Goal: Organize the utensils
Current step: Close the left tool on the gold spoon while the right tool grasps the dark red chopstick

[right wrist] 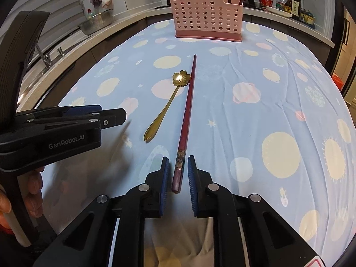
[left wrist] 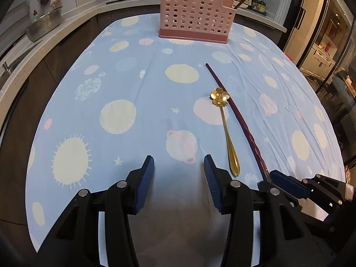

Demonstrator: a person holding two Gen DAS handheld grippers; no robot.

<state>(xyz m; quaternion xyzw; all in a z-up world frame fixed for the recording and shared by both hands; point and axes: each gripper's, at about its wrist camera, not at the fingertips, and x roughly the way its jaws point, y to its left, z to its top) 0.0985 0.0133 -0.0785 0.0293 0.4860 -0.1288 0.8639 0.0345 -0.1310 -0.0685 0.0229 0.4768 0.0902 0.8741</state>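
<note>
Left wrist view: the left gripper [left wrist: 179, 166] hangs open over the tablecloth [left wrist: 133, 84]; a gold flower-bowled spoon [left wrist: 224, 120] and dark red chopstick [left wrist: 235, 115] lie mid-table, right of it. The pink holder [left wrist: 195, 13] stands at the far edge.

Right wrist view: the right gripper [right wrist: 178, 166] straddles the chopstick's [right wrist: 188, 111] thick end, jaws apart, not touching.

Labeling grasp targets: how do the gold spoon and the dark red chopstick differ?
1. The gold spoon is shiny metal with a flower-shaped bowl; the dark red chopstick is a plain dark stick with a decorated band near its thick end.
2. The chopstick is clearly longer than the spoon.
3. The chopstick's thick end sits between the open fingers of the right tool; the spoon has no tool around it.

Both lie flat on the tablecloth, side by side.
</note>
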